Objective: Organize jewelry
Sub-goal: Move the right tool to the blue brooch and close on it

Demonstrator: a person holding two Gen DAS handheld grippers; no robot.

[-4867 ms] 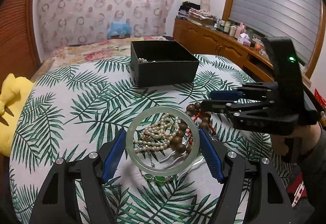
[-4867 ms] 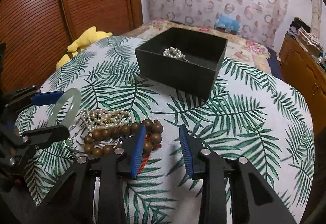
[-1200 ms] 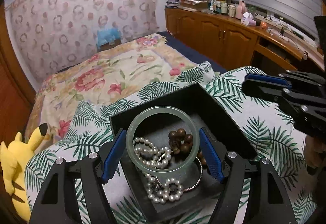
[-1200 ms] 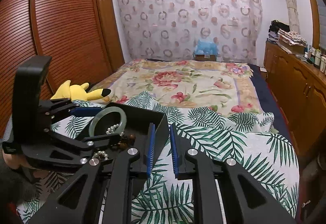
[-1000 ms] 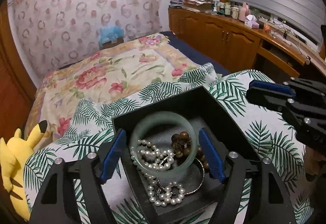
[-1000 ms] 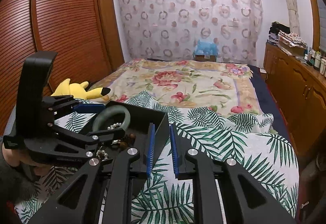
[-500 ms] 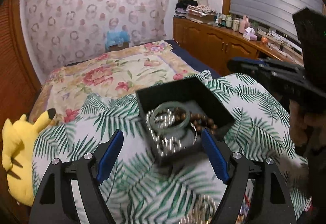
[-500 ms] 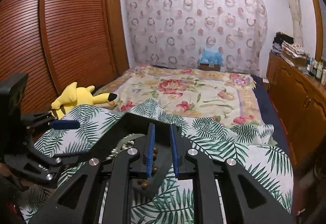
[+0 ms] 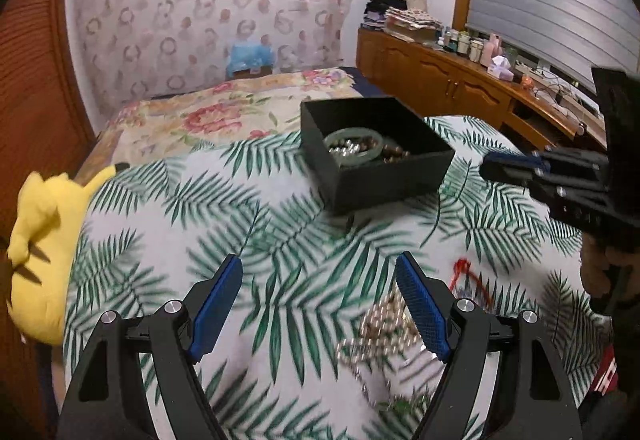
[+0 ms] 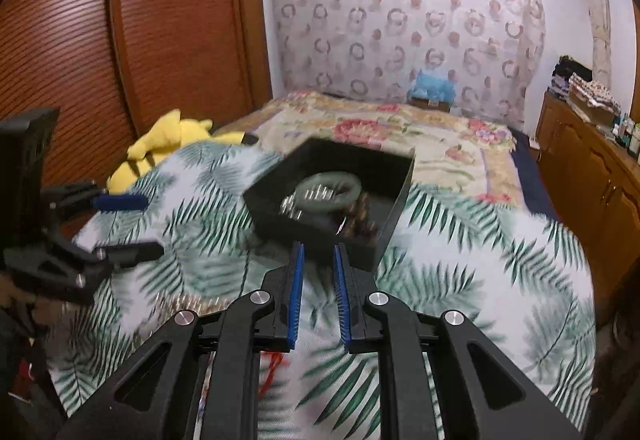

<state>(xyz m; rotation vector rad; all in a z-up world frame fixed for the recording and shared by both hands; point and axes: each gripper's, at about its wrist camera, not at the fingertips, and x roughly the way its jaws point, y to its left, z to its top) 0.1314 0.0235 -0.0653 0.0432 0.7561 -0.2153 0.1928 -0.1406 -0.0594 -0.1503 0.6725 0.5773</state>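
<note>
A black box (image 9: 384, 180) (image 10: 320, 236) stands on the palm-leaf cloth. Inside it lie a green jade bangle (image 9: 352, 144) (image 10: 328, 186), pearls and brown wooden beads. My left gripper (image 9: 320, 272) (image 10: 128, 226) is open and empty, held back from the box above the cloth. A blurred pile of pearl and bead jewelry (image 9: 384, 324) with a red cord (image 9: 464, 272) lies by its right finger. My right gripper (image 10: 319, 256) (image 9: 512, 164) is just in front of the box's near wall. Its jaws stand a narrow gap apart with nothing between them.
A yellow plush toy (image 9: 40, 240) (image 10: 168, 144) lies at the cloth's left edge. Behind the box is a flowered bedspread (image 10: 400, 128). A wooden cabinet (image 9: 460, 88) with bottles runs along the right wall, and a wooden wardrobe (image 10: 160, 20) stands on the left.
The bangle went from between my left gripper's jaws into the box. Both grippers then drew back from the box, and the loose jewelry pile came into the left wrist view.
</note>
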